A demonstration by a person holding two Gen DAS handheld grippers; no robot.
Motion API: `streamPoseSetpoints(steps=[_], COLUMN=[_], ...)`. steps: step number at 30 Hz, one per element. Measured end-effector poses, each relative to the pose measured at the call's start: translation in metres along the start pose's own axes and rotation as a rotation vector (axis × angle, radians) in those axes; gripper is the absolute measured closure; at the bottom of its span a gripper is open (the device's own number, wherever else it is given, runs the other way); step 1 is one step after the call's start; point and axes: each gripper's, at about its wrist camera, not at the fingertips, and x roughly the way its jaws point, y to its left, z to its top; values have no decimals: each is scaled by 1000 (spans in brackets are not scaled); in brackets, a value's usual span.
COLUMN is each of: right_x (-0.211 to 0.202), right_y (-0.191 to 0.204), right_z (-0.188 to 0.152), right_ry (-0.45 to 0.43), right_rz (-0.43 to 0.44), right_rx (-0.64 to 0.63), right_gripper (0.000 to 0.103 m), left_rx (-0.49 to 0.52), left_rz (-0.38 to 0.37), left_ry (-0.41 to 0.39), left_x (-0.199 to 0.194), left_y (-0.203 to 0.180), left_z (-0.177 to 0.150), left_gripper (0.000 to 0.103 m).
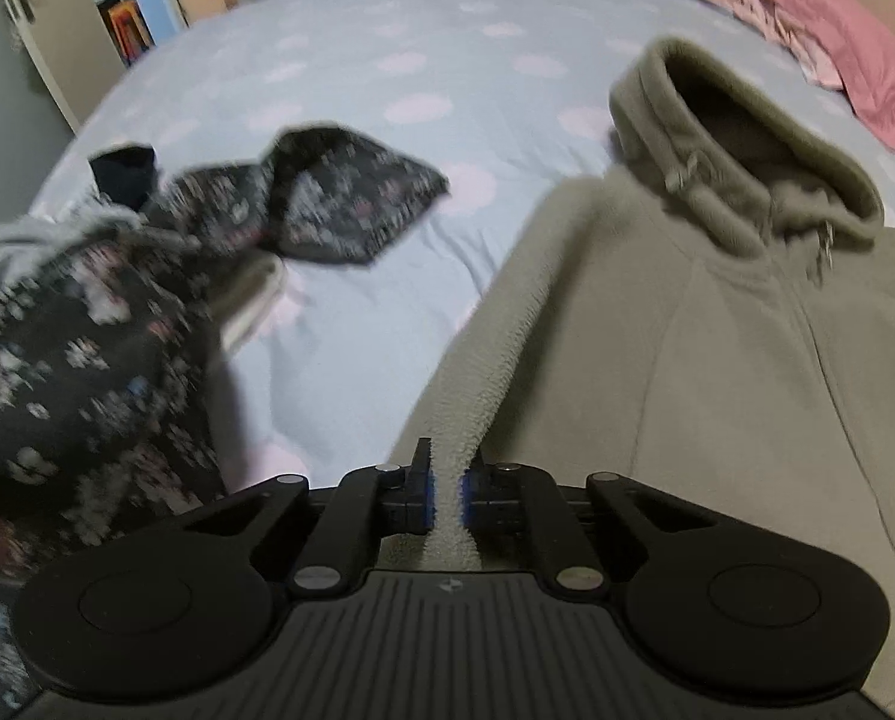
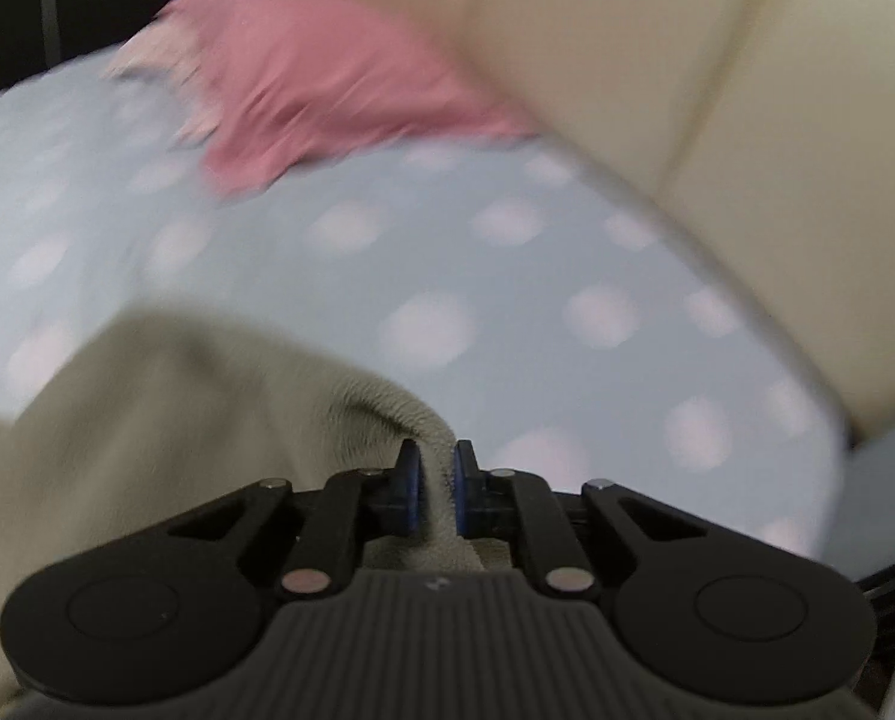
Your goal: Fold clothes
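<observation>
A beige fleece hooded jacket [image 1: 717, 348] lies zipper-up on the bed, its hood [image 1: 741, 144] pointing away. My left gripper [image 1: 445, 480] is shut on a ridge of its fleece along the left edge. In the right wrist view the same beige jacket [image 2: 147, 420] fills the lower left, blurred, and my right gripper [image 2: 435, 480] is shut on a fold of its edge.
The bed sheet [image 1: 351, 96] is pale blue with pink dots. A dark floral garment [image 1: 147, 276] lies piled to the left. Pink folded clothes [image 1: 807, 36] sit far right, also pink clothes [image 2: 327, 78] near a cream headboard [image 2: 717, 90]. A door [image 1: 33, 18] stands far left.
</observation>
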Motion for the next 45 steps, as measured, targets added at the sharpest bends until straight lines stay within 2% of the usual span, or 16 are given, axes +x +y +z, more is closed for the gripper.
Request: streamPoseSetpoints(steps=[2,7,11,15,16,18,19,21,25,32,34,38,41,43,44,45], right_x=[-11,-19,-3,13,14,9,3,-9,-34,-83,-95,-127,-137,-140,-142,-144], right_y=[-24,-39,-41,-39,-34,-25,-20,-9,25,105,126,149,156,158,159,160], right_z=[19,51,43,30,24,10,2,-11,-42,-104,-119,-144,-154,-160,-163,-166], right_ry=[-47,-116,-34,47,58,59,48,29,4,58,65,-8,-42,-50,-56,-63], right_rz=[-37,-169,-173,-159,-145,-109,-84,-22,107,419,461,472,483,483,478,474], right_rx=[30,13,5,-20,-42,-60,-60,-54,-46,-46,-120,-265,-300,-326,-338,-351], right_gripper=[92,92,91,82,73,62,59,50,45,40,40,38,38,38,38,38], left_rx=[-14,-13,12,-17,-26,-24,-13,8,42,63,52,50,86,109,110,87], left_rz=[0,-52,-43,-58,-65,-66,-65,-63,-51,-39,-32,-23,15,50,54,48], left_ry=[-18,-55,-36,-12,-4,7,8,4,-4,27,38,79,136,167,171,155], left_x=[-4,-15,-7,3,4,1,-2,-11,-32,-73,-82,-93,-90,-85,-85,-88], left_y=[1,-9,-19,-10,-7,-5,-5,-5,-5,-2,0,-2,-8,-9,-7,-2], left_z=[4,16,21,19,20,17,16,12,-2,-43,-59,-95,-123,-135,-138,-138], left_gripper=[98,98,97,92,90,75,71,56,52,42,41,39,40,59,80,92])
